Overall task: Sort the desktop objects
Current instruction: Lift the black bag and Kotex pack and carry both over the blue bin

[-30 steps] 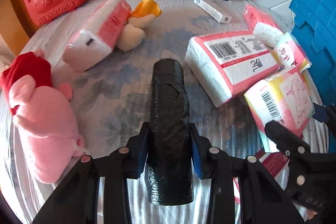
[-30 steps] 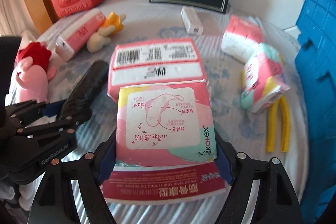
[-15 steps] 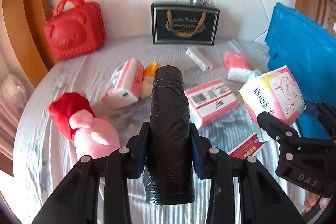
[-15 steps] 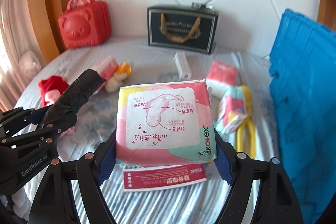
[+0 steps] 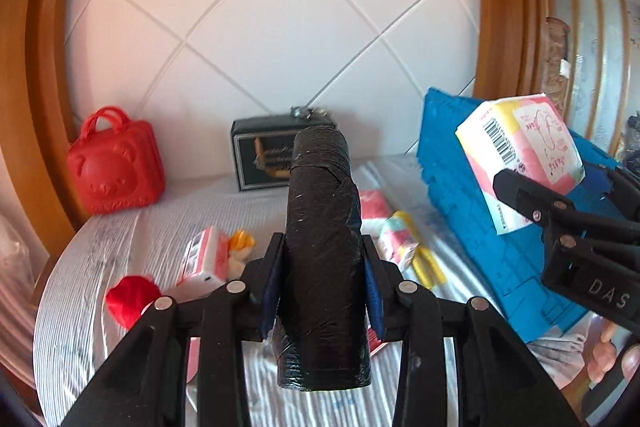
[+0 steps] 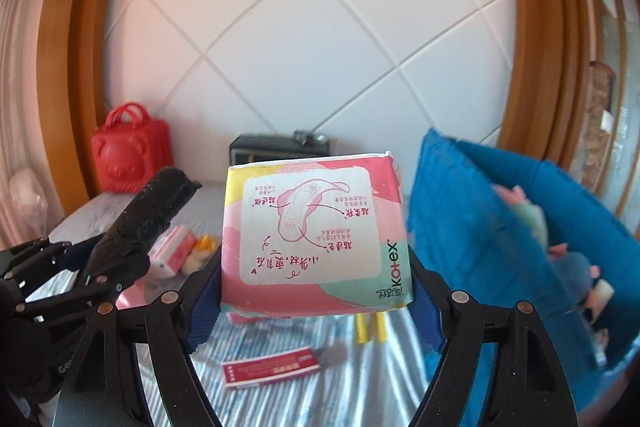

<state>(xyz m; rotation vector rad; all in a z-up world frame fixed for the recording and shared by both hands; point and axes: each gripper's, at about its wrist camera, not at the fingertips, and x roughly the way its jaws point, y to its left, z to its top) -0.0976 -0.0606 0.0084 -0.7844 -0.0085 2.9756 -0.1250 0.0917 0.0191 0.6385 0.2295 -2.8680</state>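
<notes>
My left gripper (image 5: 322, 277) is shut on a black roll of bags (image 5: 322, 251), held high above the table. In the right wrist view the same black roll (image 6: 148, 215) and left gripper show at the left. My right gripper (image 6: 316, 291) is shut on a pink pad pack (image 6: 316, 231), also lifted; the left wrist view shows that pad pack (image 5: 520, 155) at the right, over the blue crate (image 5: 480, 219). In the right wrist view the blue crate (image 6: 472, 227) stands at the right with soft items inside.
A red bear case (image 5: 116, 171) and a dark gift bag (image 5: 260, 159) stand at the back by the white quilted wall. Tissue packs (image 5: 204, 259), a red-hatted plush (image 5: 132, 297), a yellow tool (image 6: 370, 327) and a red flat box (image 6: 272, 367) lie on the striped cloth (image 6: 360, 387).
Both grippers have risen high and tilted up with their loads. The table items look smaller and lower, and the wall fills the views. The crate's inside has come into view.
</notes>
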